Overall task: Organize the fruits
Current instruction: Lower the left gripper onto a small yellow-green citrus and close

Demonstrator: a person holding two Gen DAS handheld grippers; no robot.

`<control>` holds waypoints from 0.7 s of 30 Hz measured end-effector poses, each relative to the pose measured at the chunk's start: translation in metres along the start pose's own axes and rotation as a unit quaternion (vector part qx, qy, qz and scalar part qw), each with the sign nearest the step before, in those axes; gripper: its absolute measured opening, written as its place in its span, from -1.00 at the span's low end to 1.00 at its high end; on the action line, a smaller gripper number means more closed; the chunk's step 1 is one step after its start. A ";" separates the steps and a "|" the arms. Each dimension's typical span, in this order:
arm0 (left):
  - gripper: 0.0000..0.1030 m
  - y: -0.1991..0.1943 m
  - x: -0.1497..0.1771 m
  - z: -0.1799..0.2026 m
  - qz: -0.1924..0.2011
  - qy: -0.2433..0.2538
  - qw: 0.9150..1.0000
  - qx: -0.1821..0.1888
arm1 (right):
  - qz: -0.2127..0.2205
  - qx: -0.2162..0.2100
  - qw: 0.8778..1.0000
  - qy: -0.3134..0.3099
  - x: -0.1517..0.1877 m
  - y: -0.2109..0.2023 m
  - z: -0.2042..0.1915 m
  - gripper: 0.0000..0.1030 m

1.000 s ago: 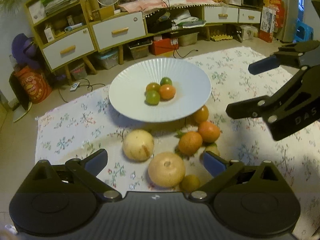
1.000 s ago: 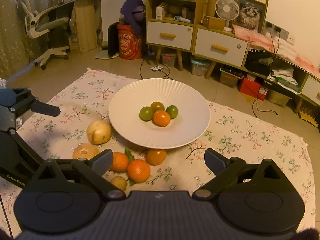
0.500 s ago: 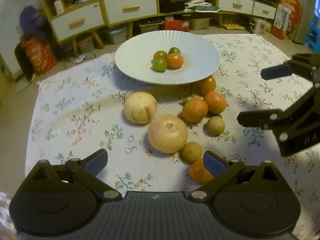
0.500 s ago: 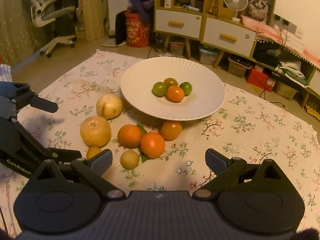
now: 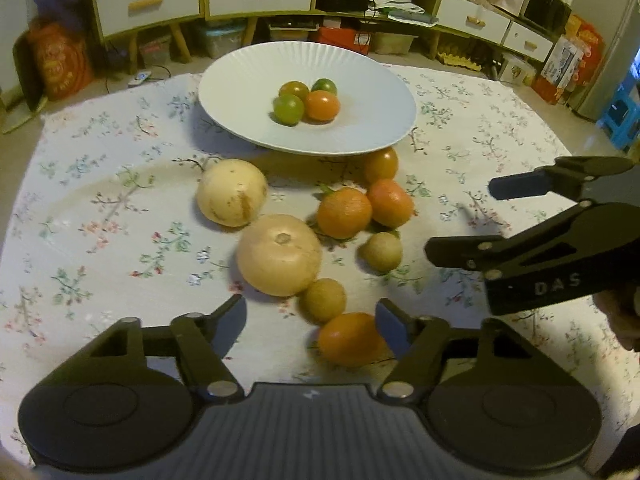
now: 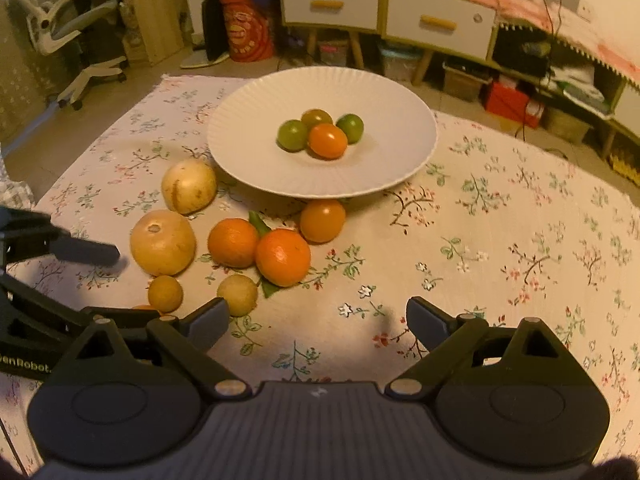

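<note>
The left gripper had just narrowed around the small oval orange fruit, off-centre; it could squirt sideways. The right gripper gaped, empty.

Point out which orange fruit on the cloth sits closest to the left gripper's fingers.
The oval orange fruit lying right against the left gripper, beside its right finger. The other orange ones sit farther off, near the white plate.

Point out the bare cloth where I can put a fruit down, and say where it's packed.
Free: the floral cloth to the right of the white plate and of the fruit, ahead of the right gripper; also the cloth beyond the pale round fruits on their far side in the left wrist view. Crowded: the strip just in front of the plate, where the oranges sit bunched together.
</note>
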State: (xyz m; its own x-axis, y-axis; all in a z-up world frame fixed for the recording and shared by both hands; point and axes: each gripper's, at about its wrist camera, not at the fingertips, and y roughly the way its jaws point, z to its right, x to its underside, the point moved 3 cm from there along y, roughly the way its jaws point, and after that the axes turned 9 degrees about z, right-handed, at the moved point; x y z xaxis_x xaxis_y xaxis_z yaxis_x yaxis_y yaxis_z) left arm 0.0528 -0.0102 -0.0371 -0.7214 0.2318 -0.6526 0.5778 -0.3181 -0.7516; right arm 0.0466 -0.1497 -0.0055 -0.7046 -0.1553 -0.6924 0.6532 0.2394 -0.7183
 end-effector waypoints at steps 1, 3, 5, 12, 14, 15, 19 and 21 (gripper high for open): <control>0.02 0.002 0.000 0.002 -0.003 -0.001 1.000 0.003 | -0.002 0.000 1.000 0.002 0.000 0.001 0.001 0.82; -0.06 0.004 0.000 0.004 -0.007 -0.006 1.000 0.008 | -0.007 -0.001 1.000 0.005 0.000 0.002 0.001 0.81; -0.18 0.006 -0.002 0.006 -0.008 -0.012 1.000 0.010 | -0.009 -0.003 1.000 0.007 0.000 0.002 0.002 0.76; -0.49 0.011 -0.006 0.005 -0.007 -0.036 0.999 0.013 | -0.022 -0.017 0.999 0.027 -0.001 0.005 0.006 0.49; -0.54 0.012 -0.007 0.003 -0.006 -0.042 0.999 0.011 | -0.024 -0.020 0.999 0.030 -0.001 0.006 0.006 0.43; -0.60 0.012 -0.007 0.003 -0.005 -0.040 0.999 0.011 | -0.025 -0.022 0.999 0.032 -0.001 0.006 0.006 0.38; -0.81 0.013 -0.007 0.000 -0.003 -0.040 0.999 0.010 | -0.028 -0.030 0.999 0.036 -0.002 0.006 0.004 0.28; -0.82 0.012 -0.007 -0.001 -0.004 -0.043 0.999 0.013 | -0.029 -0.033 0.998 0.040 -0.002 0.007 0.003 0.21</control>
State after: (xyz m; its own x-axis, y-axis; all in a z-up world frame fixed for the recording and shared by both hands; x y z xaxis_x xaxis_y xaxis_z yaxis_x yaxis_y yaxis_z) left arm 0.0653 -0.0143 -0.0417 -0.7570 0.1543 -0.6349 0.5626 -0.3402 -0.7535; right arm 0.0532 -0.1508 -0.0091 -0.7626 -0.0950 -0.6399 0.5925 0.2946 -0.7498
